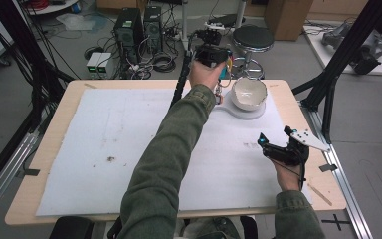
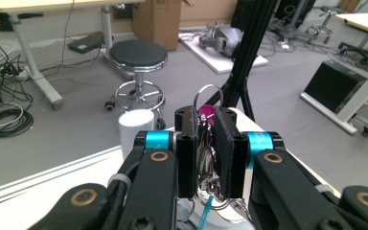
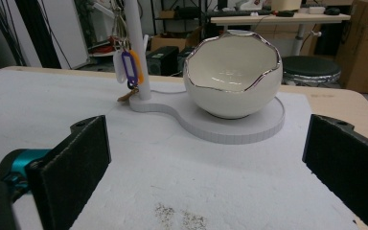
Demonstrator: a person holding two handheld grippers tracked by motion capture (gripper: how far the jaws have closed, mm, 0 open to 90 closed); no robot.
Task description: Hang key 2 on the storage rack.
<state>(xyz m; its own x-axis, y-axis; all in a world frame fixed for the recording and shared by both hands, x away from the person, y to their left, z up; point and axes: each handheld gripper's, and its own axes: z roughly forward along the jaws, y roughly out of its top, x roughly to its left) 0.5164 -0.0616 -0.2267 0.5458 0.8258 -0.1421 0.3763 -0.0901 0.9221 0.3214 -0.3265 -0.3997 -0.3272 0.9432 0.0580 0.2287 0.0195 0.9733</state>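
Keys point(image 2: 206, 163) on a metal ring sit clamped between the two black jaws of the left gripper point(image 2: 205, 143), which are closed on the bunch; the ring's loop rises above the jaw tips, a magenta tag peeks out between them at the top, and a turquoise tag hangs below them.

Going by size: the table point(image 1: 45, 164) carries a white mat point(image 1: 119, 144), marked with a few dark specks in front of the right gripper's jaws. At the far end of the mat lies a white stand base point(image 3: 239, 129), a round plate joined to a smaller foot. On the round plate, straight ahead of the right gripper's jaws and well apart from them, stands a white eggshell-shaped bowl point(image 3: 232, 72) with a jagged silver rim. From the smaller foot, ahead and to the left of those jaws, rises a white post point(image 3: 136, 48); its top shows just beyond and to the left of the left gripper's jaws. Beside the post hang white, purple and orange key tags point(image 3: 127, 67), held up by the left gripper.

The right gripper point(image 1: 278, 144) rests low over the mat with its jaws wide apart and nothing between them. The left gripper point(image 1: 214, 57) is held high at the table's far edge, above the post.
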